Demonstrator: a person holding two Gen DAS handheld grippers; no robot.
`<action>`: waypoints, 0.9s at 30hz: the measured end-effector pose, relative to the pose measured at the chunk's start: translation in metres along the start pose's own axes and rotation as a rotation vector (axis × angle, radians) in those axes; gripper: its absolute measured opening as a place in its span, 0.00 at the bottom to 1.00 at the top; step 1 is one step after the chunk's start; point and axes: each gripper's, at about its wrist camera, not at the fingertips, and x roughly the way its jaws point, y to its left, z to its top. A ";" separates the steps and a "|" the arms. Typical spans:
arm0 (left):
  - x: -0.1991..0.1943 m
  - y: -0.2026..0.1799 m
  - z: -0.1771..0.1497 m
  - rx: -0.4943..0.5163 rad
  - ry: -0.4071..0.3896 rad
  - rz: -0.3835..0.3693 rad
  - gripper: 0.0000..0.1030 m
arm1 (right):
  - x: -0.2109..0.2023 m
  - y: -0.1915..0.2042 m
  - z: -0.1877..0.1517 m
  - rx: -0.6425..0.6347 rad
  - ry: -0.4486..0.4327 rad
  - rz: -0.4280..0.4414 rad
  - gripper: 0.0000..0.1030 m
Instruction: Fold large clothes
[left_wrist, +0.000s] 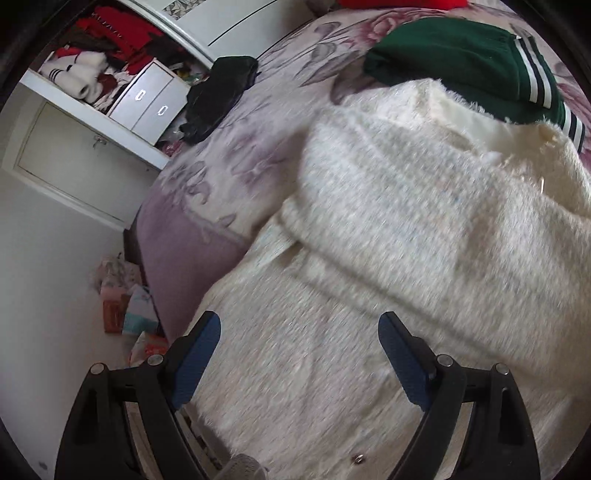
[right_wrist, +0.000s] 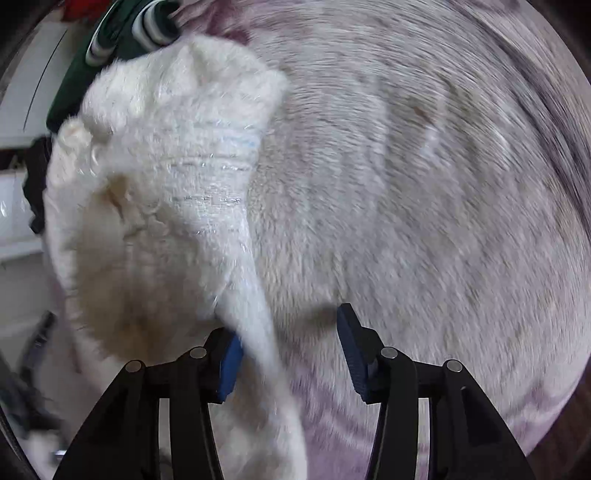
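The cream fuzzy garment (left_wrist: 424, 229) lies on the bed (left_wrist: 229, 155), one portion folded over. Left gripper (left_wrist: 299, 354): fingers spread, empty above the fabric. Right gripper (right_wrist: 288, 354): fingers spread, cloth draped against one. Further folds judged outstanding.

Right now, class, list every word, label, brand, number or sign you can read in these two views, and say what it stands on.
No text can be read in either view.
White fuzzy garment: no label or print shows.
Green garment with white stripes: stripes only, no lettering.
Colourful packages on the floor: any print is too small and blurred to read.
Wardrobe drawers: metal handles only.
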 end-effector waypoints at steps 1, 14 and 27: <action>0.002 -0.002 -0.002 0.006 0.000 0.018 0.86 | -0.019 -0.014 0.004 0.060 -0.023 0.060 0.51; 0.025 -0.052 0.016 0.006 0.040 0.022 0.86 | 0.010 0.068 0.150 -0.232 -0.001 -0.179 0.59; 0.021 -0.054 0.026 0.052 0.017 0.023 0.86 | -0.029 0.050 0.124 -0.314 -0.132 -0.373 0.05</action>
